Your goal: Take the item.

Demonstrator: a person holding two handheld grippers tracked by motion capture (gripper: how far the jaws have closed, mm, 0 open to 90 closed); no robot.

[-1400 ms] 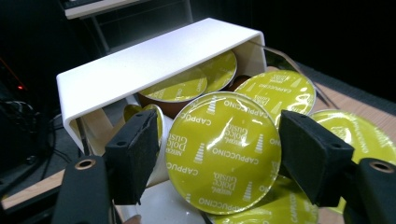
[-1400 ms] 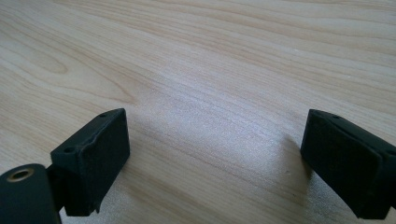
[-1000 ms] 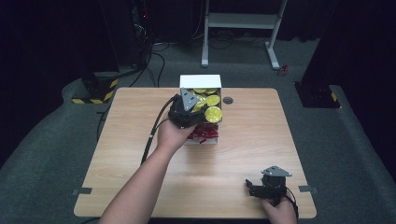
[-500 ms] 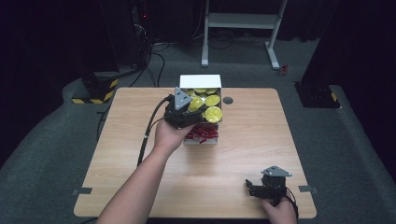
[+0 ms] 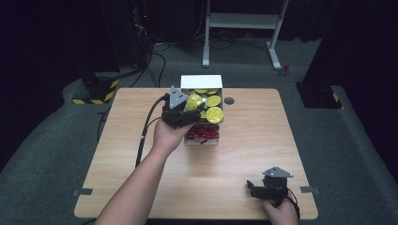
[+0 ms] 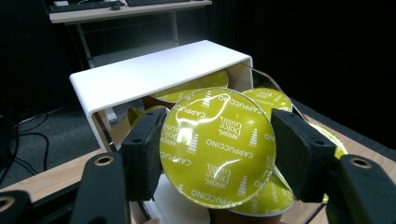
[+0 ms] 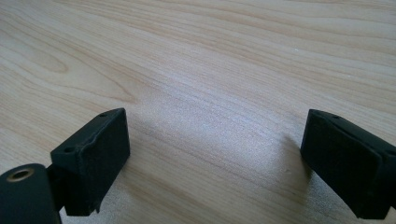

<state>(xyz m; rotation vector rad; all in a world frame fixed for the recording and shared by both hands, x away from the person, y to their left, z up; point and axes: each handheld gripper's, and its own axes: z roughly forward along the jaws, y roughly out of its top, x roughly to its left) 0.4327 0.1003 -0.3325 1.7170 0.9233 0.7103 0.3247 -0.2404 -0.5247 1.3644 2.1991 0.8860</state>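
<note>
The left tool [image 6: 217,154] was clenched on a yellow coffee capsule [image 6: 217,147], its two black pads pressing the rim from either side so that the printed foil lid faced the camera on that tool; held by the edge like this, the capsule could probably be lifted or lowered without crushing the foil; it hung just above the other yellow capsules [image 6: 268,100] packed in the open box [image 5: 202,138], whose white flap [image 6: 154,70] stood up behind them; in the high view the left tool [image 5: 187,112] sat over the near left part of that box, which stood at the far middle of the wooden surface [image 5: 244,154], red print showing on its near wall; the right tool [image 7: 215,158] lay released, its pads wide apart with nothing but bare wood between them, resting near the front right corner of the surface [image 5: 256,190], seemingly parked while the other hand worked; compared with the earlier high views, the left hand had drifted slightly, the grip stayed equally tight, and the right hand had not shifted.
</note>
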